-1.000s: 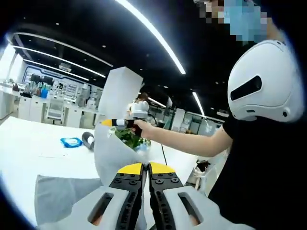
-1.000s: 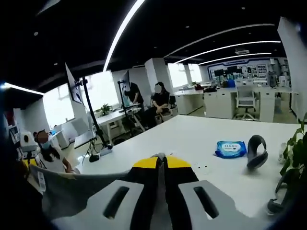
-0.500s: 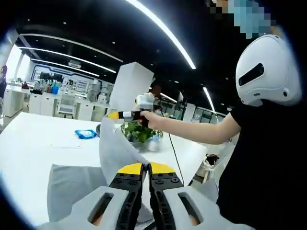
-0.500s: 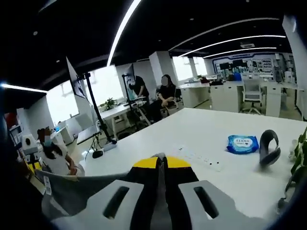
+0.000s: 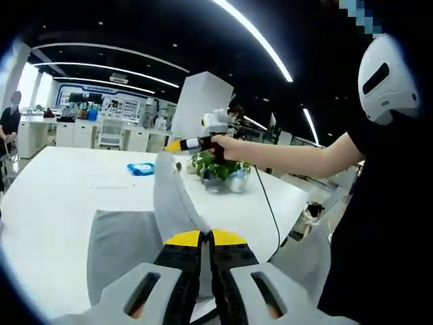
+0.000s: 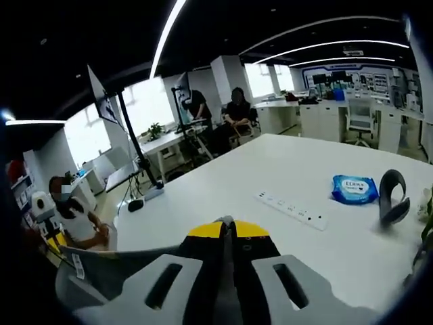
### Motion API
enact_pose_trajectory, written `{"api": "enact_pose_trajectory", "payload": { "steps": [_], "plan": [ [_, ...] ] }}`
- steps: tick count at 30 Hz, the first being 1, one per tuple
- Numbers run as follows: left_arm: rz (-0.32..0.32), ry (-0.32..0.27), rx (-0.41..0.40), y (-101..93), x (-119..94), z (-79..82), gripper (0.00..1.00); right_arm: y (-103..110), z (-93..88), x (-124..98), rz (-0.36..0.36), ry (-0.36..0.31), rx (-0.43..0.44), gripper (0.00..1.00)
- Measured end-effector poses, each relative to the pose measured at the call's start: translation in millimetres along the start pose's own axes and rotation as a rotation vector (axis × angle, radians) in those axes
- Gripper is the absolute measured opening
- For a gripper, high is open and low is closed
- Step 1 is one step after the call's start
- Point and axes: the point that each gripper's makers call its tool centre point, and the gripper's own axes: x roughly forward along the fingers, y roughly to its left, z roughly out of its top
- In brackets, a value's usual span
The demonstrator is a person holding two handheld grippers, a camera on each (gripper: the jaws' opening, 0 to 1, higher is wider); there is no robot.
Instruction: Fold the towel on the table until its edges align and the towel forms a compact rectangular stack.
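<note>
Both grippers, left gripper (image 5: 205, 237) and right gripper (image 6: 227, 230), hold the grey towel (image 5: 122, 247) pinched in closed fingers, lifted off the white counter (image 5: 61, 196); folding appears barely begun.

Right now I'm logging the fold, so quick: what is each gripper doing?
Left gripper: jaws shut on the grey towel, lifting it.
Right gripper: jaws shut on the towel's other corner.
</note>
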Motion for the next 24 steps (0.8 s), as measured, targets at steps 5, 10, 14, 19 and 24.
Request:
{"api": "enact_pose_trajectory", "payload": {
  "steps": [5, 10, 14, 19, 24],
  "plan": [
    [0.044, 0.005, -0.041, 16.1, -2.6, -12.8, 0.04, 0.5, -9.8, 15.7, 0.003, 0.028, 0.006, 0.01],
    [0.087, 0.016, -0.074, 26.5, -3.0, -21.8, 0.04, -0.4, -22.0, 33.4, 0.015, 0.059, 0.014, 0.01],
    [0.119, 0.027, -0.097, 38.0, -4.9, -30.3, 0.04, -0.6, -33.5, 46.8, 0.019, 0.087, 0.029, 0.01],
    [0.146, 0.045, -0.116, 55.2, -7.4, -45.4, 0.04, -0.8, -45.3, 62.4, 0.025, 0.125, 0.029, 0.02],
    [0.182, 0.044, -0.166, 74.4, -9.3, -61.7, 0.04, -0.4, -56.7, 81.3, 0.022, 0.150, 0.033, 0.02]
  ]
}}
